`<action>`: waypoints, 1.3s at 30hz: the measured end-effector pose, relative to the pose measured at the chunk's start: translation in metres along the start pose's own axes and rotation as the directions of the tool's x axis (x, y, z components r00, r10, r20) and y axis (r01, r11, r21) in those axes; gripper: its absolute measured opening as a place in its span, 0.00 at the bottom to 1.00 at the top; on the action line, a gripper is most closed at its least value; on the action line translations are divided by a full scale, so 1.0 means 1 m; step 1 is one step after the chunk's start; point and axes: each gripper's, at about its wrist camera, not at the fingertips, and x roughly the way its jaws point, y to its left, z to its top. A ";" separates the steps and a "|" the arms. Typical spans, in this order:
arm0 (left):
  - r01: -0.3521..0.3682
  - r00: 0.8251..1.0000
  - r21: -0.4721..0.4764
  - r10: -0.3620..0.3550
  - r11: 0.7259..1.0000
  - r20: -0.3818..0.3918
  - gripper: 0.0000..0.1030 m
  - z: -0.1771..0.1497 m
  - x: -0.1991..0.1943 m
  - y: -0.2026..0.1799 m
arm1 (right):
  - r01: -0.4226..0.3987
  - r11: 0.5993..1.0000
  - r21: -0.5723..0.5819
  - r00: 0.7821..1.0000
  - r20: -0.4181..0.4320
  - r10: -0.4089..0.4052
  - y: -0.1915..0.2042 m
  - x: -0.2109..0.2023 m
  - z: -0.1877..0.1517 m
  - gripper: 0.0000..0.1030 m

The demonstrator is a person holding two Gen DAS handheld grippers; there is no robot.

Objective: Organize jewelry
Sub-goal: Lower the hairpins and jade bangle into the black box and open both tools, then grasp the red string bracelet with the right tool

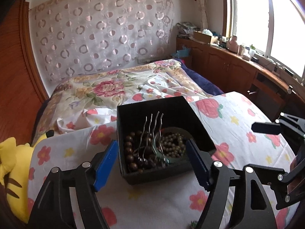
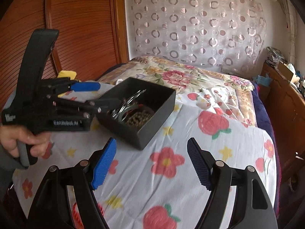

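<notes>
Jewelry box (image 1: 162, 141), holding beads and hairpins, sits on the flowered tabletop (image 1: 238, 126) directly ahead of the spread, empty left gripper (image 1: 152, 162); the right gripper (image 2: 151, 162), also spread, hangs farther back.

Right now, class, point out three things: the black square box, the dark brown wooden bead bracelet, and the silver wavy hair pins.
Black square box (image 1: 198, 126): left wrist view, inner right wall.
Dark brown wooden bead bracelet (image 1: 128, 145): left wrist view, one left-side bead.
Silver wavy hair pins (image 1: 151, 126): left wrist view, one upright prong.
</notes>
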 end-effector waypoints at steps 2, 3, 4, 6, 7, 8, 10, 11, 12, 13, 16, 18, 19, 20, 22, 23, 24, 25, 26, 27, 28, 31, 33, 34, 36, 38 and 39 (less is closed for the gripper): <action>0.003 1.000 -0.002 -0.003 1.000 0.009 0.76 -0.007 -0.007 0.001 | -0.013 1.000 -0.005 1.000 0.003 0.013 0.007 -0.008 -0.012 0.76; 0.005 1.000 -0.002 -0.004 1.000 0.014 0.77 -0.012 -0.012 0.002 | -0.019 1.000 -0.007 1.000 0.001 0.019 0.009 -0.011 -0.017 0.74; 0.005 1.000 -0.001 -0.005 1.000 0.014 0.80 -0.016 -0.015 0.003 | -0.025 1.000 -0.009 1.000 -0.003 0.025 0.013 -0.013 -0.021 0.70; 0.005 1.000 -0.003 -0.005 1.000 0.018 0.85 -0.026 -0.023 0.004 | -0.043 0.999 -0.015 0.999 -0.014 0.043 0.017 -0.018 -0.029 0.69; 0.013 1.000 -0.009 -0.012 1.000 0.020 0.86 -0.032 -0.026 0.005 | -0.049 0.999 -0.018 0.999 -0.017 0.048 0.021 -0.020 -0.033 0.68; 0.021 1.000 -0.016 -0.021 1.000 0.019 0.86 -0.038 -0.030 0.006 | -0.054 0.998 -0.021 0.998 -0.021 0.054 0.023 -0.022 -0.037 0.66; 0.028 0.999 -0.024 -0.028 0.999 0.015 0.89 -0.046 -0.035 0.008 | -0.067 0.997 -0.029 0.997 -0.037 0.066 0.030 -0.025 -0.046 0.64; 0.033 0.999 -0.027 -0.033 0.999 0.014 0.89 -0.052 -0.038 0.008 | -0.071 0.997 -0.037 0.996 -0.048 0.070 0.034 -0.026 -0.051 0.61; 0.036 0.999 -0.030 -0.036 0.999 0.013 0.89 -0.056 -0.040 0.008 | -0.075 0.996 -0.042 0.996 -0.059 0.073 0.036 -0.025 -0.054 0.58; 0.041 0.999 -0.033 -0.041 0.999 0.011 0.89 -0.060 -0.042 0.008 | -0.078 0.996 -0.045 0.995 -0.066 0.075 0.038 -0.025 -0.057 0.56; 0.054 0.999 -0.044 -0.054 0.998 0.004 0.89 -0.071 -0.047 0.010 | -0.095 0.994 -0.059 0.991 -0.100 0.089 0.046 -0.022 -0.066 0.48; 0.059 0.998 -0.044 -0.059 0.997 -0.003 0.89 -0.078 -0.050 0.010 | -0.098 0.993 -0.073 0.988 -0.126 0.088 0.051 -0.019 -0.072 0.40; 0.061 0.998 -0.042 -0.061 0.997 -0.006 0.89 -0.080 -0.051 0.010 | -0.103 0.992 -0.077 0.986 -0.138 0.092 0.053 -0.017 -0.075 0.39; 0.063 0.998 -0.039 -0.064 0.997 -0.011 0.89 -0.084 -0.053 0.010 | -0.105 0.991 -0.084 0.984 -0.153 0.092 0.056 -0.014 -0.077 0.37; 0.064 0.998 -0.034 -0.064 0.997 -0.017 0.89 -0.088 -0.056 0.009 | -0.108 0.990 -0.096 0.981 -0.173 0.090 0.060 -0.011 -0.080 0.34; 0.066 0.998 -0.033 -0.067 0.997 -0.020 0.89 -0.091 -0.057 0.009 | -0.105 0.989 -0.101 0.980 -0.178 0.086 0.061 -0.009 -0.081 0.32; 0.067 0.997 -0.032 -0.068 0.997 -0.024 0.89 -0.093 -0.058 0.008 | -0.102 0.989 -0.106 0.979 -0.186 0.081 0.062 -0.008 -0.082 0.32; 0.068 0.997 -0.033 -0.069 0.997 -0.030 0.89 -0.097 -0.059 0.008 | -0.097 0.989 -0.112 0.979 -0.188 0.074 0.063 -0.007 -0.083 0.31; 0.069 0.997 -0.034 -0.070 0.997 -0.037 0.89 -0.100 -0.059 0.008 | -0.090 0.989 -0.119 0.980 -0.188 0.066 0.064 -0.007 -0.083 0.30; 0.072 0.996 -0.032 -0.073 0.997 -0.044 0.89 -0.102 -0.060 0.008 | -0.084 0.989 -0.123 0.980 -0.188 0.060 0.065 -0.007 -0.084 0.30; 0.074 0.996 -0.031 -0.075 0.997 -0.048 0.89 -0.105 -0.060 0.007 | -0.081 0.989 -0.124 0.980 -0.188 0.057 0.065 -0.007 -0.084 0.28; 0.077 0.995 -0.030 -0.078 0.997 -0.068 0.89 -0.112 -0.060 0.006 | -0.087 0.988 -0.127 0.981 -0.185 0.062 0.067 -0.008 -0.087 0.13; 0.084 0.993 -0.032 -0.087 0.996 -0.079 0.89 -0.117 -0.061 0.004 | -0.091 0.988 -0.127 0.981 -0.184 0.067 0.068 -0.010 -0.088 0.03; 0.088 0.992 -0.029 -0.090 0.996 -0.086 0.89 -0.120 -0.061 0.003 | -0.093 0.987 -0.128 0.981 -0.182 0.069 0.069 -0.011 -0.089 0.03; 0.088 0.991 -0.023 -0.089 0.996 -0.099 0.89 -0.123 -0.061 0.000 | -0.092 0.989 -0.120 0.982 -0.178 0.069 0.068 -0.014 -0.091 0.03; 0.093 0.989 -0.022 -0.095 0.995 -0.110 0.89 -0.127 -0.061 -0.004 | -0.077 0.989 -0.123 0.985 -0.160 0.056 0.068 -0.018 -0.092 0.02; 0.096 0.988 -0.022 -0.098 0.995 -0.116 0.89 -0.128 -0.061 -0.005 | -0.071 0.990 -0.123 0.987 -0.149 0.052 0.068 -0.021 -0.092 0.02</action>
